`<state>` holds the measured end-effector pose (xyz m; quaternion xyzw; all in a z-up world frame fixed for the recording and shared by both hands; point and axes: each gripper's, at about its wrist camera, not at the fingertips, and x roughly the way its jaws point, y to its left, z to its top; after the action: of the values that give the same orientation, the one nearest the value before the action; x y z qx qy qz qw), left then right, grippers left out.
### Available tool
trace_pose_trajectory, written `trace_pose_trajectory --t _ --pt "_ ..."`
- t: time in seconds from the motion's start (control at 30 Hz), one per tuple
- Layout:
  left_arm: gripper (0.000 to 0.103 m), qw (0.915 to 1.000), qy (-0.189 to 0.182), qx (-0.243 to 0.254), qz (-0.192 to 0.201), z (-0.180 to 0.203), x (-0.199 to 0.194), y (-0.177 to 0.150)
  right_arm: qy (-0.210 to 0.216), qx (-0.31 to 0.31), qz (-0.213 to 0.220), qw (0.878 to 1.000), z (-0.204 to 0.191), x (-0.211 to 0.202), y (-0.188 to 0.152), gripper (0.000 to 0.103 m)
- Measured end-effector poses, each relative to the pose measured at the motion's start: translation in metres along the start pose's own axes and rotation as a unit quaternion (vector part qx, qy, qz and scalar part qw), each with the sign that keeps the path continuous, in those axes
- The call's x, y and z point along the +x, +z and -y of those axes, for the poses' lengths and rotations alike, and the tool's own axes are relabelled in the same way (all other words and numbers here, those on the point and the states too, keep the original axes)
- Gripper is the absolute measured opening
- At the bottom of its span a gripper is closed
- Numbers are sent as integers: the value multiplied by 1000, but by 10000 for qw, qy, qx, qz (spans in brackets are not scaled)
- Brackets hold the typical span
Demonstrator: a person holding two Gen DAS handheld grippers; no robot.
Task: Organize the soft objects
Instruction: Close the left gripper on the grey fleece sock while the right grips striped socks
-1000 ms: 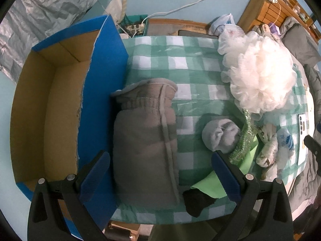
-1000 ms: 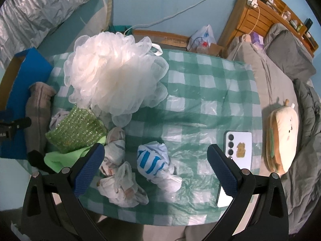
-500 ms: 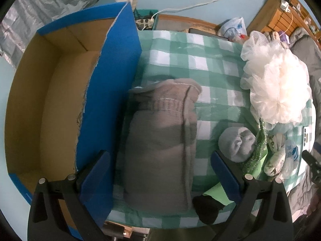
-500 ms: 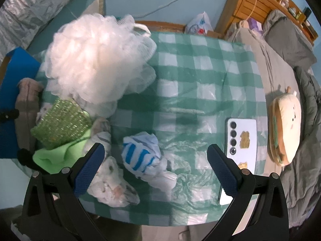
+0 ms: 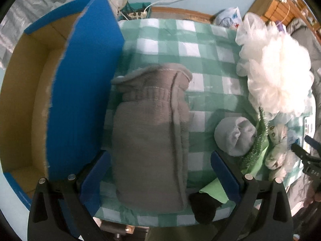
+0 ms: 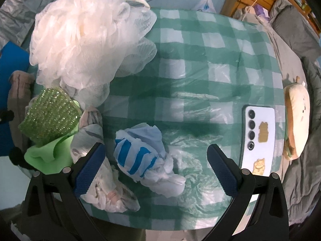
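- Here, the left gripper point(image 5: 160, 170) has its jaws spread wide and holds nothing; its two blue pads straddle the near end of a folded grey garment point(image 5: 150, 136), which suggests it is lining up to take hold of that item.
- The garment lies lengthwise on the green checked tablecloth point(image 5: 180, 40), just beside the blue wall of an open cardboard box point(image 5: 80, 76). The box stands at the table's left edge and looks empty in the part that shows, probably the place the soft things are meant to go.
- The right gripper point(image 6: 156, 166) is likewise wide open and empty, hovering over a crumpled blue-striped cloth point(image 6: 138, 152) that sits between its pads without touching them.
- Further left, soft items crowd together: a pale patterned cloth bundle point(image 6: 108, 192), a bright green cloth point(image 6: 50, 156) under a sparkly green scrubber point(image 6: 50, 116), and a large white mesh bath pouf point(image 6: 86, 34).
- A balled grey sock point(image 5: 234, 136) rests between the garment and that pile.
- A phone point(image 6: 257, 138) lies face down to the right, apart from the soft things.
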<state>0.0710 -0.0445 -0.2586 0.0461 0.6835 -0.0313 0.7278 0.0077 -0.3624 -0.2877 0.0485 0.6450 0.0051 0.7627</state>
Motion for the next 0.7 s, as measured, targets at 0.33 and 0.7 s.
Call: trace_pose_trajectory --t 0.33,0.7 --pt "101 9986 402 -23 -353 13 35 16 -155 -128 -155 9997 -9 19 1 88" --pt "78 9974 568 132 -433 16 56 21 -141 -122 -315 9993 -14 33 2 56"
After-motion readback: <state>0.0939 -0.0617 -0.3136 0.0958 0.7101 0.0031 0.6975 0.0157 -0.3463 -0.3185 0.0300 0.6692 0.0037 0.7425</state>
